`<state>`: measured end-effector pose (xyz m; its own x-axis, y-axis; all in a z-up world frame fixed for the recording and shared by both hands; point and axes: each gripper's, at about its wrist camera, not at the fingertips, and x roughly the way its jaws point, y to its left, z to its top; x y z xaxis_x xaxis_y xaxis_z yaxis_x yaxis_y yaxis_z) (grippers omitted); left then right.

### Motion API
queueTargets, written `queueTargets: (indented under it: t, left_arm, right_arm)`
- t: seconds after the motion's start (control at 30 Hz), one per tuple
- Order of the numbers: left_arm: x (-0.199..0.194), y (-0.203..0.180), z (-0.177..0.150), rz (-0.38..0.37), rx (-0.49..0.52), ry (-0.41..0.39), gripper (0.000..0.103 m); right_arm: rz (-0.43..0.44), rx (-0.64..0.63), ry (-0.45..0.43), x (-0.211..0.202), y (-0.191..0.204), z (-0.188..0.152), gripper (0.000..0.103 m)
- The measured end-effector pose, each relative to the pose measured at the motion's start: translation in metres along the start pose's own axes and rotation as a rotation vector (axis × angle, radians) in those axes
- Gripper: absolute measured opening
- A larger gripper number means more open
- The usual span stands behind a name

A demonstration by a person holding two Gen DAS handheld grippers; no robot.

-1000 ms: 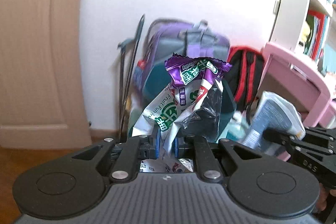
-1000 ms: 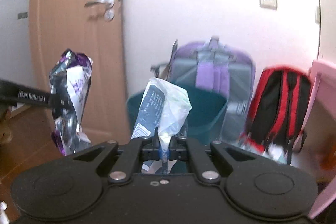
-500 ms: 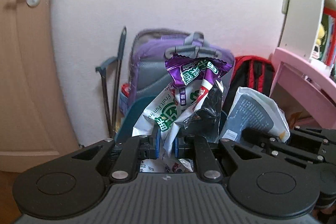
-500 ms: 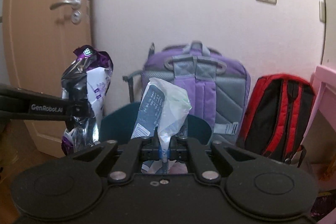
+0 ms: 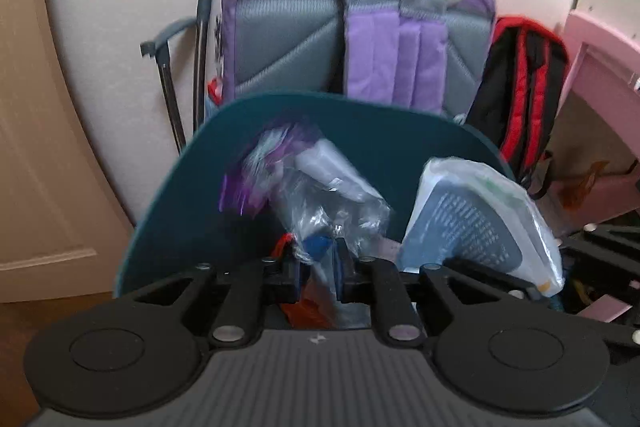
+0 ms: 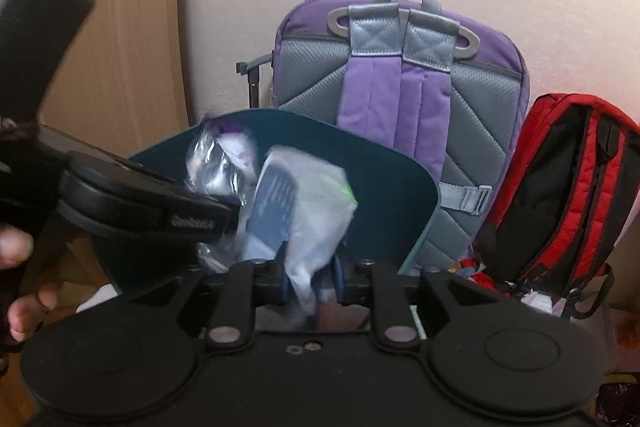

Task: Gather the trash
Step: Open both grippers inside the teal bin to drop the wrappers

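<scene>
Jaws, both pairs: opening over the bin, each with a wrapper between the pads.

Item 1, purple snack wrapper (image 5: 304, 187): crumpled foil, blurred, its lower end between the parting jaws of our left gripper (image 5: 318, 267). We cannot tell whether the pads press on it at all; we judge it to be slipping free. It hangs inside the mouth of the teal bin (image 5: 168, 195).

Item 2, white and blue-grey packet (image 6: 304, 211): its twisted neck sits between the jaws of our right gripper (image 6: 310, 277), which stand visibly apart with a gap either side of the plastic. It too is over the bin's opening, just beside item 1.

Item 3, bin contents: something red and orange shows low down; more we cannot make out.

Surroundings: purple and grey backpack (image 6: 400, 75) against the wall directly behind the bin; red and black backpack (image 6: 560, 195) beside it; wooden door (image 6: 112, 47) further off; pink furniture (image 5: 600, 67) at the far side.

Step in hand, as we judge it: the drop, both pieces released into the bin together.

Next move calls for: widening both pairs until the wrappers fall clear, checking that neither clings to a pad or catches on the rim, then lifting away to look for more trash.
</scene>
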<state>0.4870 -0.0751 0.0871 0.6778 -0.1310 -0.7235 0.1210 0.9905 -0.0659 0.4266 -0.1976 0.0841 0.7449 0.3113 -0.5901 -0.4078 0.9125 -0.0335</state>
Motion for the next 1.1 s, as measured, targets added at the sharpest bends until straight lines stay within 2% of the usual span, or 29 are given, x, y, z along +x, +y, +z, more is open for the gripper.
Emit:
queueTargets:
  t: [0.2, 0.3, 0.43, 0.6, 0.97, 1.1]
  left_arm:
    - [0.016, -0.003, -0.005, 0.007, 0.019, 0.044, 0.017]
    - [0.011, -0.003, -0.007, 0.007, 0.016, 0.043, 0.031]
    - [-0.005, -0.004, -0.007, -0.006, 0.017, 0.020, 0.036]
    - [-0.041, -0.009, -0.008, -0.007, 0.021, -0.021, 0.048]
    - [-0.144, -0.019, -0.022, -0.001, 0.050, -0.120, 0.049]
    - [-0.180, -0.020, -0.036, -0.007, 0.060, -0.146, 0.063]
  right_arm:
    - [0.001, 0.007, -0.001, 0.003, -0.004, 0.002, 0.029]
    - [-0.002, 0.021, -0.002, -0.001, -0.007, 0.003, 0.031]
    - [0.007, 0.056, -0.022, -0.016, -0.010, 0.002, 0.032]
    - [0.011, 0.080, -0.050, -0.047, -0.007, 0.005, 0.035]
    - [0.036, 0.082, -0.112, -0.131, 0.012, 0.009, 0.044]
    - [0.047, 0.084, -0.133, -0.159, 0.022, 0.006, 0.046]
